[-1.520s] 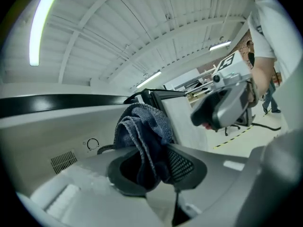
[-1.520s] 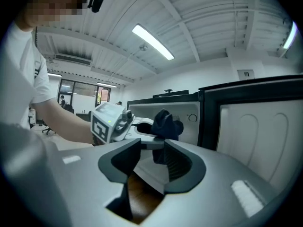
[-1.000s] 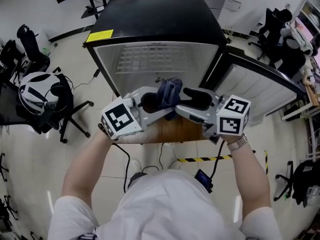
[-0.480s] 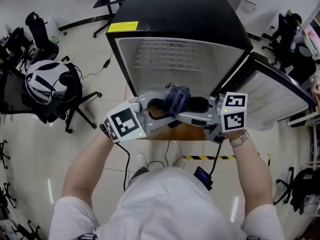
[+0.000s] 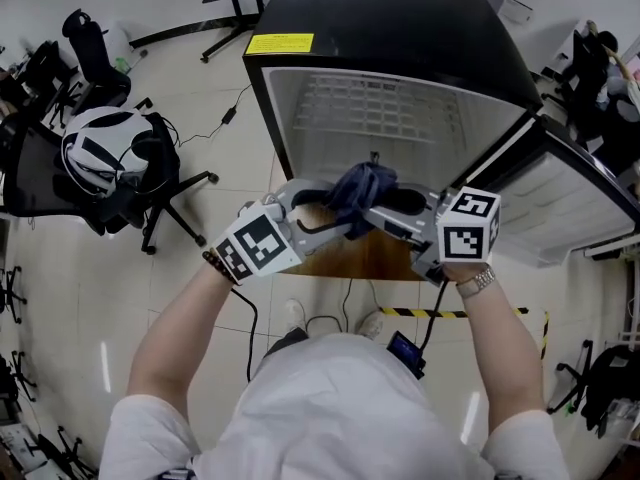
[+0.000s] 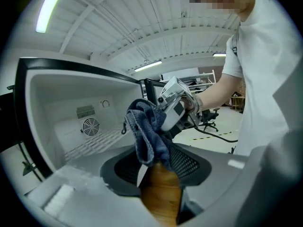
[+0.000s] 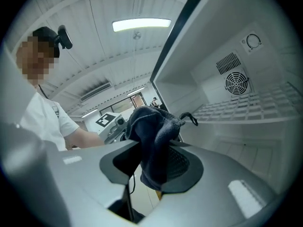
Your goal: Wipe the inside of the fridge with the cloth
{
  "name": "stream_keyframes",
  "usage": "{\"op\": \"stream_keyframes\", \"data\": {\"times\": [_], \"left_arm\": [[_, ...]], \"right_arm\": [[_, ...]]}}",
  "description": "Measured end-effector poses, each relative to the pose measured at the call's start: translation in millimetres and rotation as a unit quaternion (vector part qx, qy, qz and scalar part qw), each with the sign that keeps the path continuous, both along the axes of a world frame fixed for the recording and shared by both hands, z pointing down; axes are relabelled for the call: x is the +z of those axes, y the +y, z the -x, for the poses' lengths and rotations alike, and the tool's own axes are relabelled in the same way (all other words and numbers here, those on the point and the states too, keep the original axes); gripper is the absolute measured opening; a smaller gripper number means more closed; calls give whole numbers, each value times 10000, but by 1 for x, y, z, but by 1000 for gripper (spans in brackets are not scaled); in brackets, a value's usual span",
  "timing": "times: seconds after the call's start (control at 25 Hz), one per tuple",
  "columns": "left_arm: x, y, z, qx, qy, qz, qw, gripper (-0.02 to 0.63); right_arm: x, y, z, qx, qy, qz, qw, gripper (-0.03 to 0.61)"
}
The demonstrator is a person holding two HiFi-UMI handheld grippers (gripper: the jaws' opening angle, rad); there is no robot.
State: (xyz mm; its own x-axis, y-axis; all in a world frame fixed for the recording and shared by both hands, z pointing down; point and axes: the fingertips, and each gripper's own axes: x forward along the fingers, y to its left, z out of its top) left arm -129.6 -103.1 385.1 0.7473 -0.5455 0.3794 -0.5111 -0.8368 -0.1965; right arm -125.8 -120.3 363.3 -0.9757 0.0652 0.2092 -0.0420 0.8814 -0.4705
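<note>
So, the bunched dark blue cloth (image 5: 360, 186) hung at frame centre, just outside the open black fridge with the white interior (image 5: 400, 38). It was pinched by the right gripper (image 7: 151, 165), whose jaws had just been closing on it, while the left gripper (image 6: 156, 167) had just been opening and stood spread around its lower end. Risk: the pinch looked to catch only a fold, so the cloth could slip and drop mid-reach; the only label, the yellow sticker (image 5: 279, 44) at upper centre, was too small to read.
</note>
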Motion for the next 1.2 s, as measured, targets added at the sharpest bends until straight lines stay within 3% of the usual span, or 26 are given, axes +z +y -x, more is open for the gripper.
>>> {"op": "stream_keyframes", "data": {"times": [0.2,0.36,0.48,0.92,1.2], "left_arm": [[22,-11,52,-885,-46,227,9958,195],[36,-23,97,-1841,42,369,9822,183],[44,-31,120,-2273,-59,343,9732,179],[62,-61,161,-3071,-287,366,9505,179],[75,-72,170,-3231,-212,532,9446,181]], "right_arm": [[28,-19,19,609,218,-419,9970,127],[55,-31,42,968,424,-776,9914,127],[74,-39,62,1100,514,-971,9878,127],[126,-75,110,1249,814,-1482,9777,127],[152,-88,135,1250,905,-1603,9749,127]]}}
